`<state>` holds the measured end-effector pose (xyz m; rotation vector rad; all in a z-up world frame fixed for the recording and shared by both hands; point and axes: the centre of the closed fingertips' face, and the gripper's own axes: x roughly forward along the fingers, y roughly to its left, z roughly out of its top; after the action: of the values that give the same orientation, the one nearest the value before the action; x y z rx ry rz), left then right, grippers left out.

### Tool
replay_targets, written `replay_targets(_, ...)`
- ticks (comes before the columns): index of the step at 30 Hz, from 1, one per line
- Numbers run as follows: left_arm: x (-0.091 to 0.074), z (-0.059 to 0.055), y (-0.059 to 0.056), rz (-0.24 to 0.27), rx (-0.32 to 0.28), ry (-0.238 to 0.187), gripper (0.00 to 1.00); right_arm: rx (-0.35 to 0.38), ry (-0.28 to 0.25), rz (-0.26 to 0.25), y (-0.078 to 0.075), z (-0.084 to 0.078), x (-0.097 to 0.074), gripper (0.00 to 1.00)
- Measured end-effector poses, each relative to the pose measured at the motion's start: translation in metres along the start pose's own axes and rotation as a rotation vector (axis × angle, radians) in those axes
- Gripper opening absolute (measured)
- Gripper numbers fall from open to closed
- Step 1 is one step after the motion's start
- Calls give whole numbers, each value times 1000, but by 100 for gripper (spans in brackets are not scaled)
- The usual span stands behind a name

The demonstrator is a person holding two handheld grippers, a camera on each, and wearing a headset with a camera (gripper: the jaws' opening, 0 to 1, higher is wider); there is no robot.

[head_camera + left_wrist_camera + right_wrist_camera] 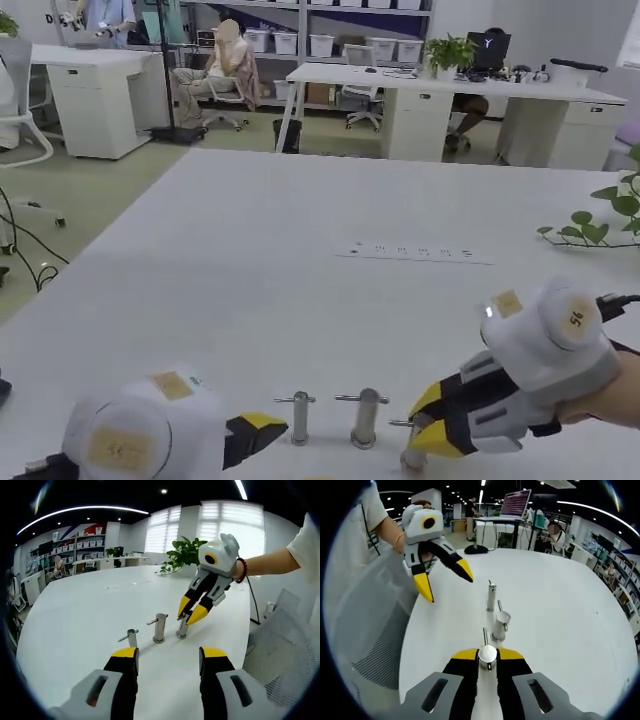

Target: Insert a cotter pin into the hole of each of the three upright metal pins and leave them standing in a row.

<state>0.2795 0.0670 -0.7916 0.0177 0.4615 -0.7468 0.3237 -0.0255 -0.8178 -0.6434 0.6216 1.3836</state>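
Right gripper view: metal pin (487, 655) clamped between right gripper (488, 660) fingers (464, 656).

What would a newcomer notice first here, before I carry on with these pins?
A row of three upright metal pins stands close to the person on the white table, each with a thin cross pin near its top. The right gripper has its jaws shut on the end pin, while the left gripper hangs open beside the other end.

Counted on one tabletop (300, 230): three upright metal pins (160, 630) in a row, three cotter pins (151, 622) through them, and two tools, left tongs (167, 657) and right tongs (190, 614).
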Motion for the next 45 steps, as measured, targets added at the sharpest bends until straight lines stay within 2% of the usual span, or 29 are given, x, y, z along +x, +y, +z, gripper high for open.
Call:
replay_targets(3,-4,1,1,1,-18,-7,49,2,2,-8,-6,-3,-3,13)
replay_targets(8,-9,4,3,9,-15,-20,52,5,3,-21,-14,-7,-7,13)
replay_targets(16,-18,6,4,14,-7,-27,59,-1,9,-14,-23,-13,-6,13)
replay_targets(25,-28,6,6,18,8,-35,67,-12,4,2,-28,-11,-4,13)
replay_targets(30,-30,8,6,15,26,-37,71,-17,0,31,-28,-11,-3,14)
replay_targets(38,-31,5,4,5,36,-28,72,-40,1,51,-28,-11,-2,14)
replay_targets(45,-30,4,5,2,37,-19,74,-10,-24,58,-28,-11,-2,15)
